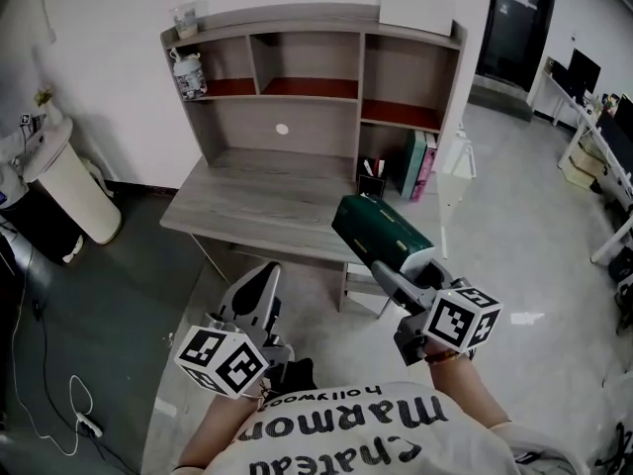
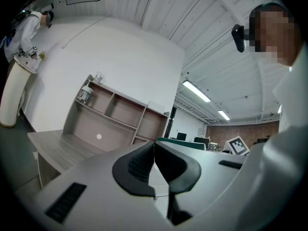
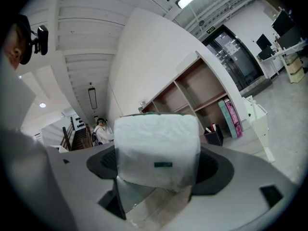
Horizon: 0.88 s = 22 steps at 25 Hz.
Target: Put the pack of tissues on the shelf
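The pack of tissues (image 1: 381, 231) is a long dark green block with a white wrapped end (image 3: 158, 150). My right gripper (image 1: 404, 267) is shut on it and holds it level, in front of the desk's right part. The wooden shelf unit (image 1: 312, 89) stands on the grey desk (image 1: 247, 206), with open compartments in two rows. My left gripper (image 1: 263, 277) hangs low in front of the desk's edge, its pads (image 2: 144, 165) pressed together with nothing between them. In the left gripper view the shelf unit (image 2: 120, 114) lies ahead to the left.
Upright books (image 1: 420, 164) and a black pen holder (image 1: 371, 178) stand in the lower right compartment. A bottle (image 1: 188, 75) is in the upper left one, and a white box (image 1: 415, 10) lies on top. A white bin (image 1: 69, 181) stands left of the desk.
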Available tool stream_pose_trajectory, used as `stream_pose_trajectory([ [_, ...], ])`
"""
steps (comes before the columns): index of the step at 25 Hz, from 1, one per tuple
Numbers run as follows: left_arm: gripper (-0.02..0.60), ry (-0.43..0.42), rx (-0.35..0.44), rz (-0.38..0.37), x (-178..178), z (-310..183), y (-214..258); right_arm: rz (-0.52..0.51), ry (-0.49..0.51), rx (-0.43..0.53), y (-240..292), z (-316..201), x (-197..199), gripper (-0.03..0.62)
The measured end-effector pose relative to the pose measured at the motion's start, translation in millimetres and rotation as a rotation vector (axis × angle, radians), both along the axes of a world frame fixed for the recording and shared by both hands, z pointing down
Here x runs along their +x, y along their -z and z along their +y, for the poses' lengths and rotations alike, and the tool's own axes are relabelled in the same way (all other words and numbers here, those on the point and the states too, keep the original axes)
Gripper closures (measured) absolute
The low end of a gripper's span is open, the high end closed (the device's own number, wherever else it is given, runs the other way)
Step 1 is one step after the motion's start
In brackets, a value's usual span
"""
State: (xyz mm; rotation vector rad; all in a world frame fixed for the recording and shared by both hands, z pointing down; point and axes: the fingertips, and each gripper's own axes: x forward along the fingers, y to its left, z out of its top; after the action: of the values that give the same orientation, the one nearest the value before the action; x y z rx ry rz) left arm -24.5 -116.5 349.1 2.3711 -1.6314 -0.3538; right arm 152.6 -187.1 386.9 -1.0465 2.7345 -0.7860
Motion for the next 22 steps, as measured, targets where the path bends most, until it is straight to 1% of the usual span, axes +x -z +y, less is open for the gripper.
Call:
stream_pose_trajectory([
  [3,0.563,-0.014,-0.006,0.004,3,-13,-2,0.007,-0.011,-0.009,-5,-8,4,0.172],
  [7,0.563,-0.058,-0.007,0.004,8,-33,-5,0.007,-0.046,-0.019,-9,-23,9,0.172],
  [11,0.563,-0.084,-0.002,0.014,4,-58,-3,0.024,-0.067,-0.005,-4,-38,7,0.172],
  [14,0.563,-0.111,-0.014,0.022,0,-80,-6,0.044,-0.089,-0.01,-6,-55,3,0.172],
  [18,0.563,-0.149,-0.026,0.026,-12,-114,-7,0.049,-0.125,-0.023,-6,-84,-8,0.172],
  [22,0.563,-0.189,-0.017,0.028,-31,-158,4,0.045,-0.16,-0.023,3,-118,-27,0.172],
])
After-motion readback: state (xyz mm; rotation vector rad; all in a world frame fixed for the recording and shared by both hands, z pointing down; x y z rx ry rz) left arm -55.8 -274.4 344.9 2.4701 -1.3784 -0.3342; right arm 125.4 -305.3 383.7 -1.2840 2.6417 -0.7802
